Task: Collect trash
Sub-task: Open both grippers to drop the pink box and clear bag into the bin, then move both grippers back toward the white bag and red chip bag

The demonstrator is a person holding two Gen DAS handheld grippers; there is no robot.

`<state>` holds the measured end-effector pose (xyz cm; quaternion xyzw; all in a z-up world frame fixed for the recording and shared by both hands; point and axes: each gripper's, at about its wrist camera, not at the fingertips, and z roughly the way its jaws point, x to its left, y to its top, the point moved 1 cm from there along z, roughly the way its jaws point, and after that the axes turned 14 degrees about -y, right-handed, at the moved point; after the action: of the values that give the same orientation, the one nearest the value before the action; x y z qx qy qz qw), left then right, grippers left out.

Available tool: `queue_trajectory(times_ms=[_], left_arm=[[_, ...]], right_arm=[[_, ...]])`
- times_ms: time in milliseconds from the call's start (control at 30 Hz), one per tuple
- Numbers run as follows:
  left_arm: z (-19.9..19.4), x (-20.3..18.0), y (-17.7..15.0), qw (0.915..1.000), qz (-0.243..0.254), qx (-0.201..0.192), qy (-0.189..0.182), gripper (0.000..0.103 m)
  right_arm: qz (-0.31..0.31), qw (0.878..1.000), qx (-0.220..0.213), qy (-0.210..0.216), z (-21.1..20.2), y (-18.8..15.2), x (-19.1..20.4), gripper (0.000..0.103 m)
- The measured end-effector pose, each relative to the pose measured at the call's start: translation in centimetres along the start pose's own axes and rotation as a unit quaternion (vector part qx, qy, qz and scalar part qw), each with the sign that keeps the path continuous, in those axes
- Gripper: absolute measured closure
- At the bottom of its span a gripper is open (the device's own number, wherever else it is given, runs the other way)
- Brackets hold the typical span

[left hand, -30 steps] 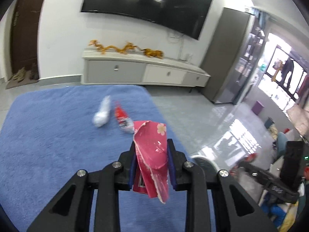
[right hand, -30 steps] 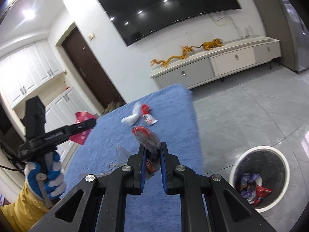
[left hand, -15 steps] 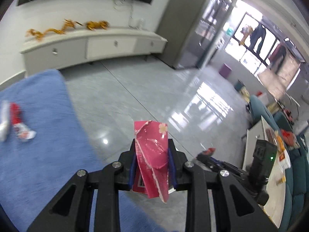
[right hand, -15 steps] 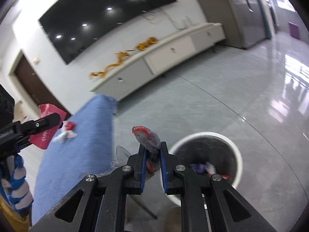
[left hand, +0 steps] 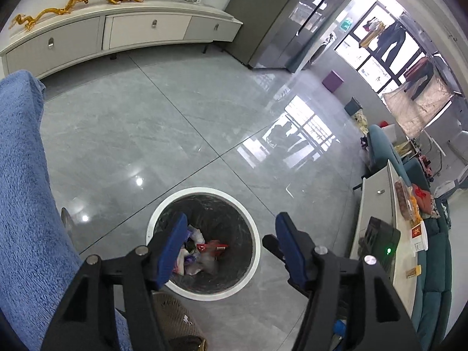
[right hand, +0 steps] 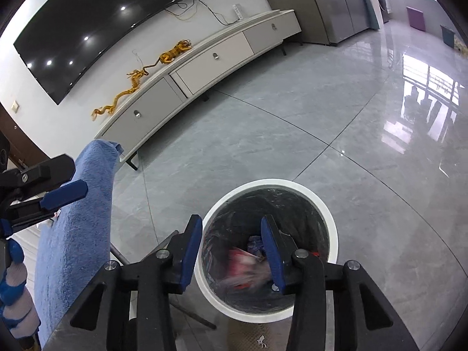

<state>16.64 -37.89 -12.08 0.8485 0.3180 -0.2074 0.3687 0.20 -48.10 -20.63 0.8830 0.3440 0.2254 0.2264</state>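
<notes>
Above the round trash bin (left hand: pixel 201 291) both grippers are pointing steeply down, and the bin's white rim is showing in both wrist views on the grey tiled floor (left hand: pixel 163 134). The left gripper (left hand: pixel 228 235) is opening its jaws; its blue pads are standing wide apart and nothing is between them. The right gripper (right hand: pixel 231 244) is also opening its jaws, with a clear gap between its pads and no object pinched there. Inside the bin, on the black liner, the collected trash (left hand: pixel 209 250) is lying: a red wrapper, white crumpled pieces and something purple. In the right wrist view a red and white piece (right hand: pixel 242 266) is blurred inside the bin, so I cannot tell what it is exactly. No writing on the wrappers can be read; the print is too small or too blurred. A red card (left hand: pixel 416 231) on the white counter at the right of the left wrist view is carrying a gold mark that I cannot read. To the left of the bin the edge of the table with the blue towel (left hand: pixel 26 204) is hanging close, just beside the left gripper's finger. A gloved hand (right hand: pixel 14 301) is showing at the lower left of the right wrist view. Beyond the bin the floor is lying open and shiny up to the long white cabinet (left hand: pixel 117 32), where golden dragon ornaments (left hand: pixel 49 10) are standing under the big dark screen (right hand: pixel 96 20).
</notes>
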Motion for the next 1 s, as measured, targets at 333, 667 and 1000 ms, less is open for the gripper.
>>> queue_trajectory(times_ms=[333, 667, 1000], left_arm=[[-4.8, -1.9, -2.3, 0.992, 0.051, -0.052, 0.103, 0.042], [-14.4, -2.8, -6.7, 0.9687, 0.079, -0.136, 0.192, 0.042], [-23.7, -2.9, -10.6, 0.9363, 0.081, -0.226, 0.257, 0.031]], right_arm=[[-0.009, 1.0, -0.022, -0.001, -2.4, 0.0, 0.9, 0.063], [-0.045, 0.996, -0.078, 0.005, -9.0, 0.1, 4.8, 0.058], [-0.106, 0.985, -0.134, 0.017, -15.2, -0.8, 10.9, 0.053]])
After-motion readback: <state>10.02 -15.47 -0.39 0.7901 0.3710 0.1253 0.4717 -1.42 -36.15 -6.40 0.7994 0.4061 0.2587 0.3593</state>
